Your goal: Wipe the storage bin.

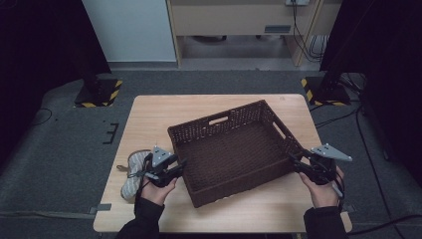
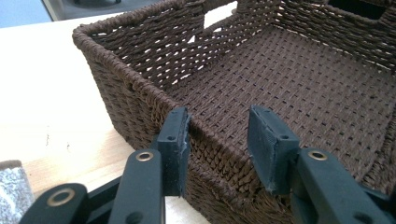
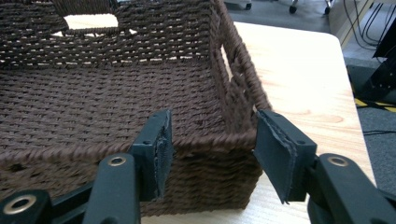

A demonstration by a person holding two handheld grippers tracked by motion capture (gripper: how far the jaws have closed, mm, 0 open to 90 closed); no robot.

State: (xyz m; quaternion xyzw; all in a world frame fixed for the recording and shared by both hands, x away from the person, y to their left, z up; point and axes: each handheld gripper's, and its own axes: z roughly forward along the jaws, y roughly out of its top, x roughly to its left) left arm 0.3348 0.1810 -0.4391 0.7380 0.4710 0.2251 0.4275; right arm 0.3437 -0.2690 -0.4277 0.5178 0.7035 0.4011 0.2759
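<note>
A dark brown wicker basket point(image 1: 219, 119) with cut-out handles stands empty at an angle in the middle of the wooden table point(image 1: 149, 114). My left gripper point(image 1: 182, 164) is at its near-left wall. In the left gripper view it point(image 2: 219, 140) straddles the basket's rim point(image 2: 140, 60), one jaw outside and one inside, with a gap on the inner side. My right gripper point(image 1: 294, 160) is at the basket's near-right corner. In the right gripper view it point(image 3: 212, 144) straddles that corner point(image 3: 238, 88), with the pads standing off the weave.
A grey fabric shoe point(image 1: 133, 177) lies on the table just left of my left hand, and its edge point(image 2: 11, 196) appears in the left gripper view. Bare tabletop point(image 3: 303, 70) lies right of the basket. Dark carpet and stand bases point(image 1: 99, 92) surround the table.
</note>
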